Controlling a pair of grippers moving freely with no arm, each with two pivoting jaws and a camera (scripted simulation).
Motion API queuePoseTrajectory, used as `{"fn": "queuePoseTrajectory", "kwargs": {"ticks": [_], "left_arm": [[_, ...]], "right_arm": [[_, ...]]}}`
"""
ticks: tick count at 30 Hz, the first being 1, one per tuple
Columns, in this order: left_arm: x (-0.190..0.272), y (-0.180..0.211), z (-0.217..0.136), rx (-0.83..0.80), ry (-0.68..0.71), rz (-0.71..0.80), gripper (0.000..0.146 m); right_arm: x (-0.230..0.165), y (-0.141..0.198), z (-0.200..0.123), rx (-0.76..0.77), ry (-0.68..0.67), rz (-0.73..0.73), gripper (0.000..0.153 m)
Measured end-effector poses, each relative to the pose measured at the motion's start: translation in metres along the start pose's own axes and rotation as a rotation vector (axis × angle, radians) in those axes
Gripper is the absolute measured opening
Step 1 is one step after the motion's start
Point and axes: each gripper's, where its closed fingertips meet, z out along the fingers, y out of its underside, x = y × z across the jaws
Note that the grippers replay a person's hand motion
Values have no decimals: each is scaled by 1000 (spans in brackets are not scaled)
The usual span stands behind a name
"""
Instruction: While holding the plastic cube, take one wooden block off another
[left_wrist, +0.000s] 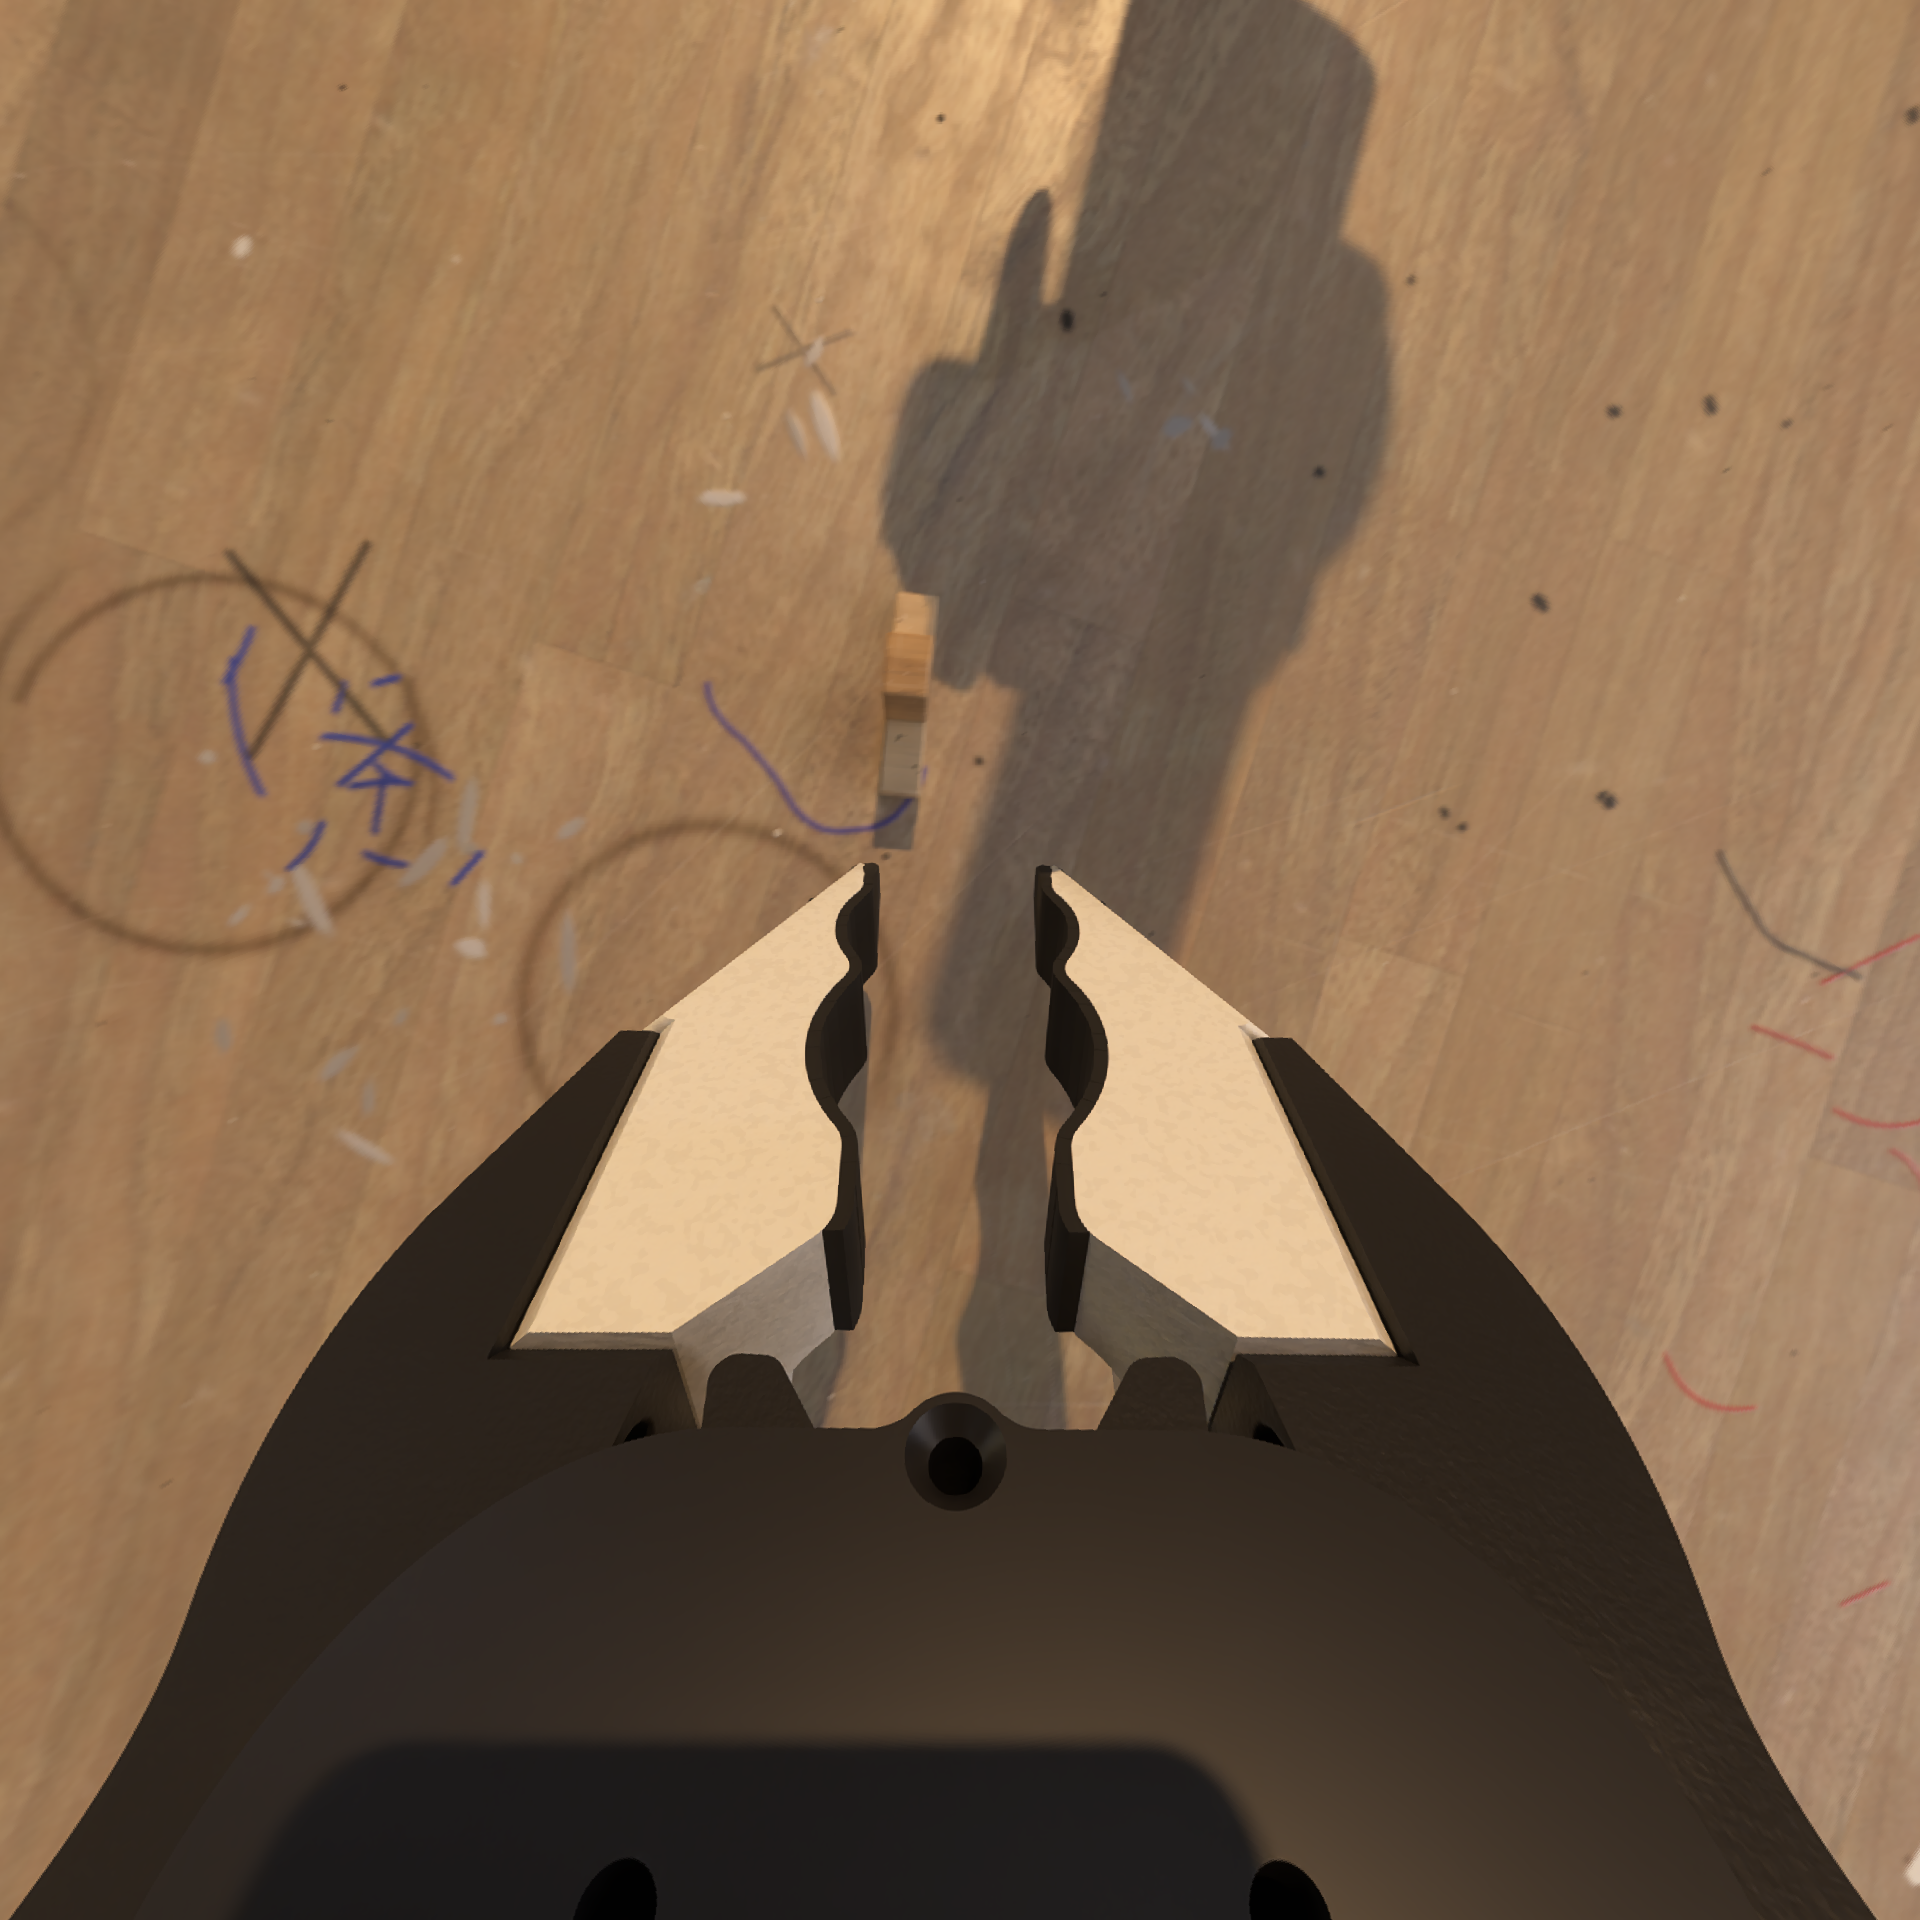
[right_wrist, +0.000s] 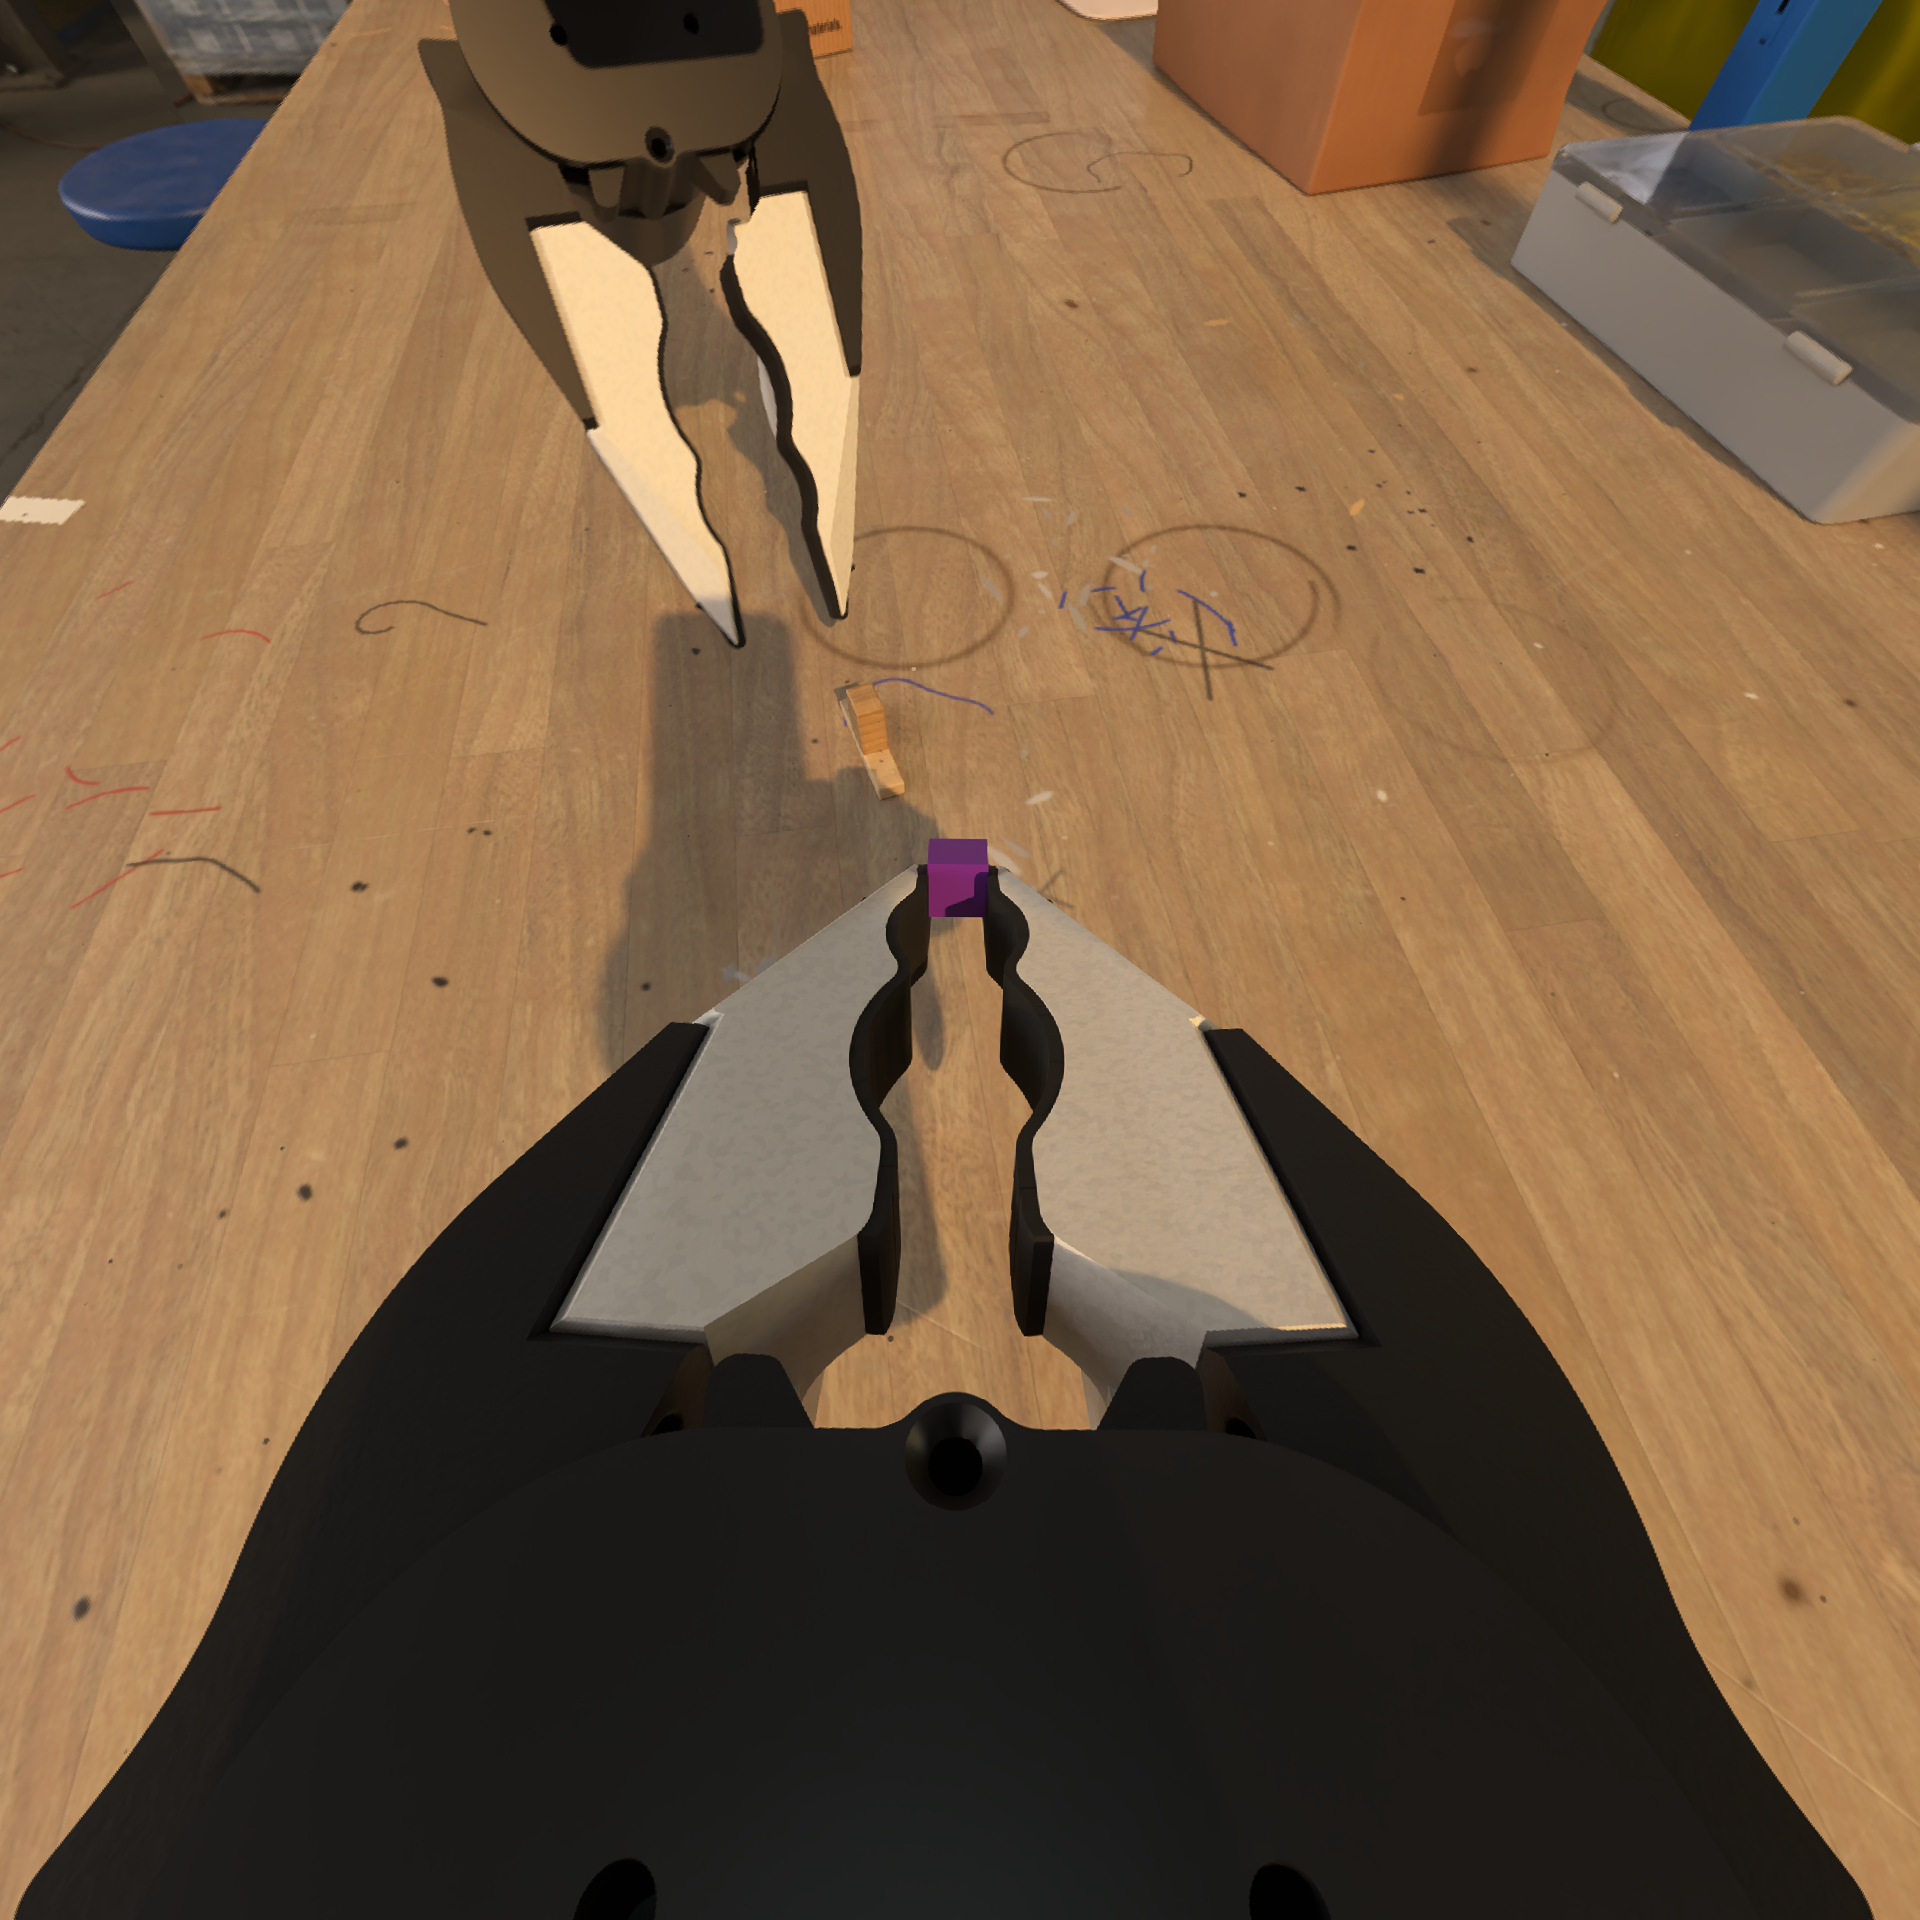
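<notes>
Two small wooden blocks lie touching on the table. In the left wrist view the darker block (left_wrist: 910, 644) is farther and the paler block (left_wrist: 902, 756) nearer. In the right wrist view the darker block (right_wrist: 865, 719) is farther and the paler one (right_wrist: 886, 773) nearer. My left gripper (left_wrist: 956, 871) is open and empty, above the table just short of the blocks; it also shows in the right wrist view (right_wrist: 790, 625), pointing down. My right gripper (right_wrist: 957, 878) is shut on a purple plastic cube (right_wrist: 957, 878) held at its fingertips, just short of the blocks.
The wooden table (right_wrist: 1351, 935) bears pen marks and drawn circles. An orange cardboard box (right_wrist: 1361, 73) and a grey lidded plastic bin (right_wrist: 1745, 312) stand at the far right. A blue stool (right_wrist: 156, 177) stands off the table's left edge.
</notes>
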Motion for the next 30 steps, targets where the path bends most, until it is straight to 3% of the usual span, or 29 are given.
{"fn": "queuePoseTrajectory", "kwargs": {"ticks": [4, 16, 22, 30], "left_arm": [[8, -2, 10, -8, -2, -13, 36], [-32, -8, 10, -9, -173, -50, 30], [-17, -11, 10, 29, -80, -50, 31], [-13, -12, 17, 25, -62, -48, 29]], "right_arm": [[-1, 0, 0, -1, -3, -6, 9], [-2, -2, -2, 7, 3, -12, 9], [-2, -2, -3, 8, 7, -16, 9], [-3, -1, -2, 3, 4, -18, 9]]}}
